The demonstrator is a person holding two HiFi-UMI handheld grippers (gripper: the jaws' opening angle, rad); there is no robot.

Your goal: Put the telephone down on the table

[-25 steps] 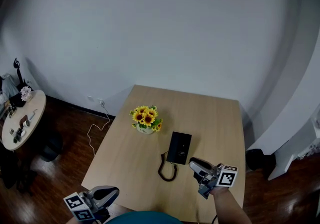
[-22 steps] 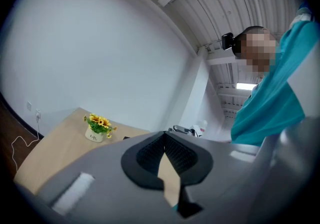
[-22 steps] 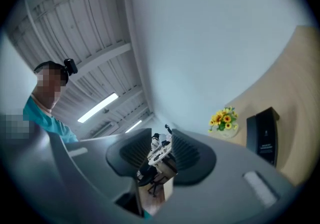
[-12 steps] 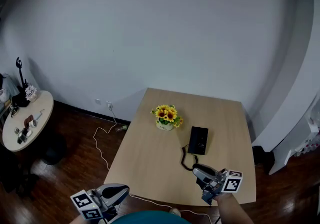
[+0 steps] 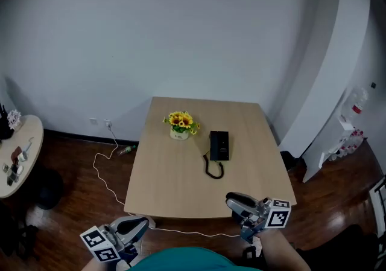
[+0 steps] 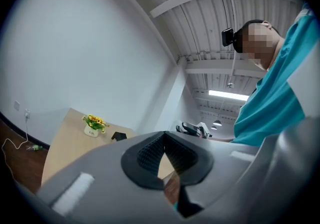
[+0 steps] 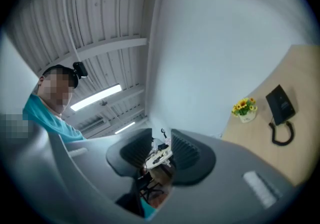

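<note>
Both claws hang low, off the table's six o'clock edge and well apart from the phone. The left gripper (image 5: 142, 223) has its ribbed pads meeting at the tips with nothing in them. The right gripper (image 5: 233, 200) shows a narrow gap between its pads, and it too carries nothing.

The telephone (image 5: 219, 145) lies flat on the table (image 5: 175, 185), a little toward two o'clock of its middle, which is where the task wants it. This would suit a phone that has been set down and left, or one waiting to be lifted and put back. I cannot tell which.

A good put-down, as I judge it, keeps the body level, lets the cord (image 5: 214, 169) fall slack, and stays clear of the sunflower pot (image 5: 179, 133), which stands near the phone at its ten o'clock.

The phone is a slim, dark, hard-looking slab, probably smooth plastic and liable to slip in a loose pinch. Its cord loops at the six o'clock end, springy and apt to tug. The tabletop is pale, matt wood grain, square-cornered and flat.
</note>
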